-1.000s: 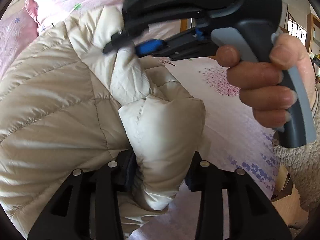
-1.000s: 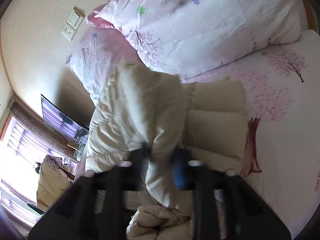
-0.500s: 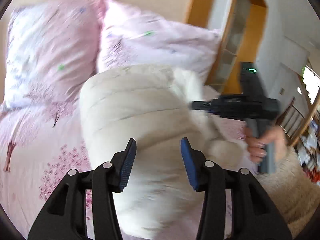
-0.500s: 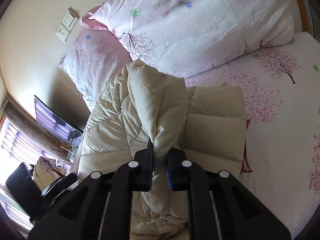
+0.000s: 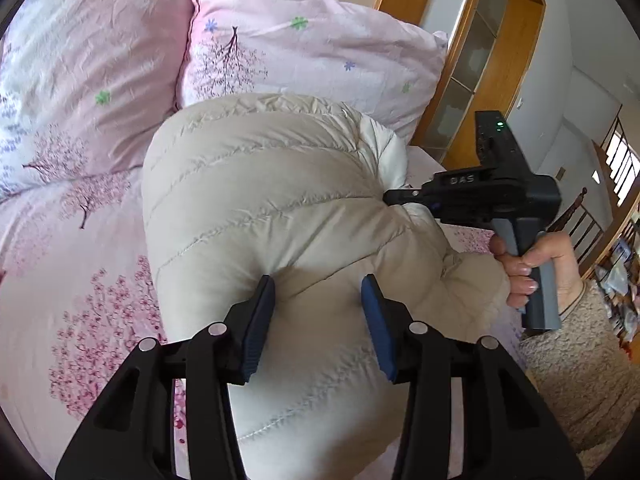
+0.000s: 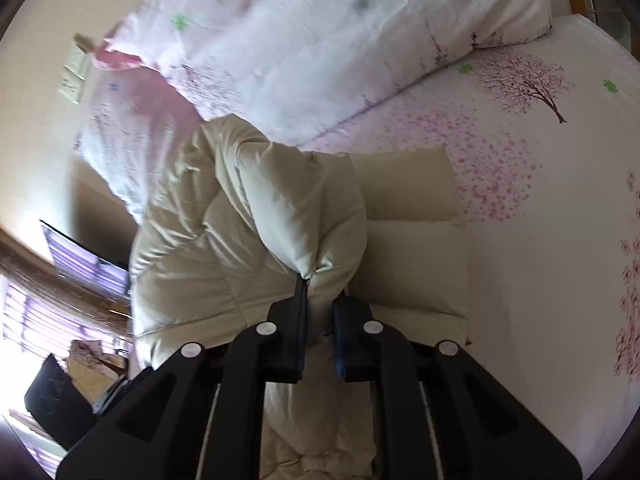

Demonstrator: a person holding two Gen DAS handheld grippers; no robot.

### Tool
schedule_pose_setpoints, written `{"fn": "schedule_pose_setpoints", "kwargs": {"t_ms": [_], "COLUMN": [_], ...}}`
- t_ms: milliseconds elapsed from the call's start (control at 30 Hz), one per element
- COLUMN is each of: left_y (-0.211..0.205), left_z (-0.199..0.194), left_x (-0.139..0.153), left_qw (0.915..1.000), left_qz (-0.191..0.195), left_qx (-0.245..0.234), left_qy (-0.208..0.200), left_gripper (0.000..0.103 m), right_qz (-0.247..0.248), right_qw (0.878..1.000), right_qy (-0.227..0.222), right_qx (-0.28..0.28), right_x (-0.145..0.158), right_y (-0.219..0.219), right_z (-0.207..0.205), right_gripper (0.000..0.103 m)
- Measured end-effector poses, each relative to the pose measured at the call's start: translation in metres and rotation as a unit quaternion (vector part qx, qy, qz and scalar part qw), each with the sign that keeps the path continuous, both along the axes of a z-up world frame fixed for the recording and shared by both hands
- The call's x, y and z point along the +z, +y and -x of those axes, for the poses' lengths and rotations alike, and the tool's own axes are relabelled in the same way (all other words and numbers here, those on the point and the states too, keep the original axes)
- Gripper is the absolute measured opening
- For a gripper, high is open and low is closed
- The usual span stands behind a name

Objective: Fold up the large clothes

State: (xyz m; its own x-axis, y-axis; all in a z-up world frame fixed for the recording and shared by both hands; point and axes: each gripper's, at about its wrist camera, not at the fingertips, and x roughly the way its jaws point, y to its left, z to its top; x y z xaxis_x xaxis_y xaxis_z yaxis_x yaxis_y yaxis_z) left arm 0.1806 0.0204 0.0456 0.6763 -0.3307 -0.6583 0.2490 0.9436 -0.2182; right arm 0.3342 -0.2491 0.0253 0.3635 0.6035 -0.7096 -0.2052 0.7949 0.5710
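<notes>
Left gripper point(image 5: 318, 320): jaws had just been opening, spread, nothing pinched; cream puffer jacket point(image 5: 272, 208) lay directly ahead on floral bedsheet point(image 5: 80, 264).
Right gripper point(image 6: 320, 312): pinching a jacket fold, pulled toward the camera.
Pillows point(image 5: 300, 40): beyond jacket.

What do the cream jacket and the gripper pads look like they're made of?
The jacket looks like thin, smooth, faintly shiny woven shell over soft filling, probably down or synthetic: stitched rows puff up between seams. The left gripper has blue pads that look like matte, ribbed rubber or soft plastic.
</notes>
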Motion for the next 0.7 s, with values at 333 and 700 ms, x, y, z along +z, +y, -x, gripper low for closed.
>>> {"fn": "schedule_pose_setpoints", "kwargs": {"t_ms": [333,700], "left_y": [-0.002,-0.001], "left_z": [0.012,0.012], "left_x": [0.014,0.003], "left_qw": [0.9994,0.9998], "left_qz": [0.023,0.017], "left_qx": [-0.007,0.001], "left_qy": [-0.026,-0.010], "left_gripper": [0.046,0.046], "right_qz": [0.056,0.019], "right_qw": [0.998,0.998], "right_qy": [0.013,-0.062], "right_qx": [-0.016,-0.007], "right_x": [-0.017,0.029], "right_y": [-0.002,-0.040], "right_z": [-0.019,0.071], "right_gripper": [0.026,0.055]}}
